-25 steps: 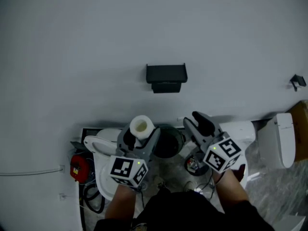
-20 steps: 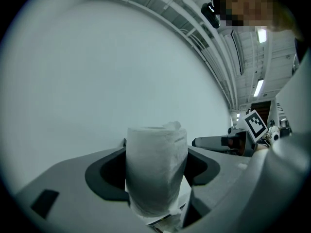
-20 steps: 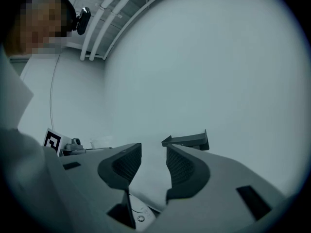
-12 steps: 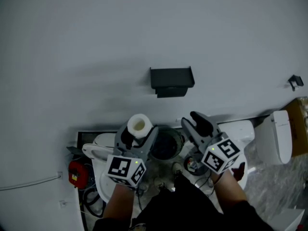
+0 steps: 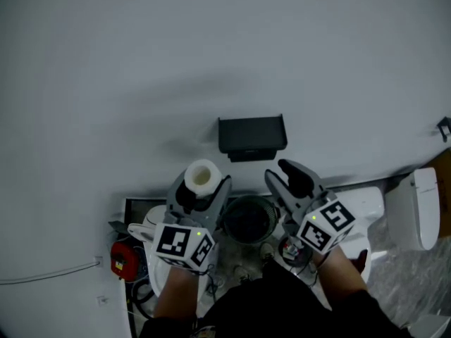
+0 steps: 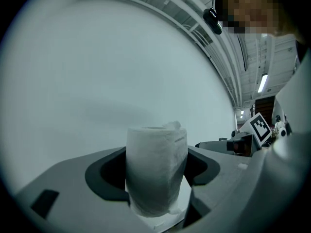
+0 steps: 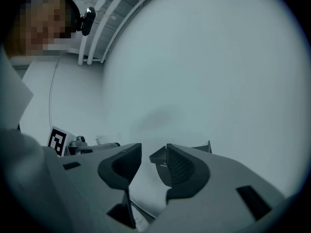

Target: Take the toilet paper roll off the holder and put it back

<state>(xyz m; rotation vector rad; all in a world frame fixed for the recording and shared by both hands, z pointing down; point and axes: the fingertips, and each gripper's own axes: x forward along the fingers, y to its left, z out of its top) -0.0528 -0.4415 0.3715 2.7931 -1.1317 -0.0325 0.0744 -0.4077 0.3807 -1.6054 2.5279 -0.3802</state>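
Left gripper: its pads are clamping the toilet paper roll from both sides, roughly at mid-height. The roll is standing upright between the jaws, its open core facing up toward the head camera. This grip is judged deliberate: squeezing the soft flanks is leaving both ends of the core free.

Right gripper: its jaws are standing apart with nothing between them but the view of the wall. It is hanging beside the left one, judged to be waiting as a support hand.

Both grippers are pointing level at the wall, below the black holder. The roll is off the holder, apart from it, sitting lower and to its left in the head view. Removal is therefore judged done, with the return pending.

Condition of the roll: white, fairly full, its outer wrap looking wrinkled and slightly compressed where it is gripped. A small loose tuft is showing at the top rim. No trailing sheet is visible.
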